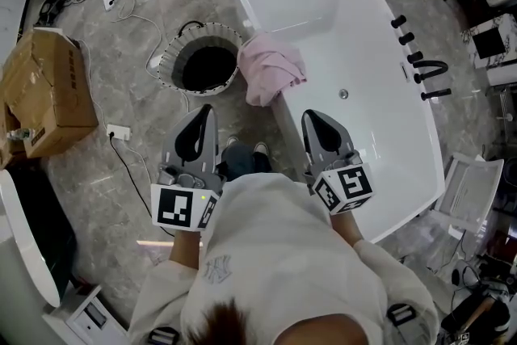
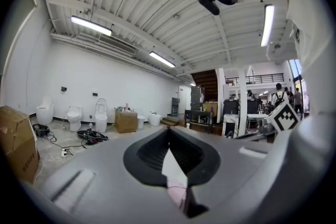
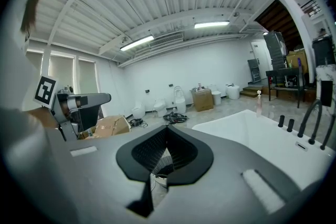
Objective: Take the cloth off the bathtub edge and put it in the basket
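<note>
So, the pink cloth (image 1: pixel 273 69) on the bathtub edge (image 1: pixel 245 4) isn't grabbed yet; left gripper (image 1: pixel 206 111) and right gripper (image 1: pixel 311 115) are clenched empty, so jaws must be opened first.

Pink cloth (image 1: pixel 273 70) is all bunched up, draped over the left rim of the white bathtub (image 1: pixel 363 28), with part hanging down the outside. The round pale basket (image 1: pixel 170 65), dark inside, sits upright on the floor just beside it.
</note>
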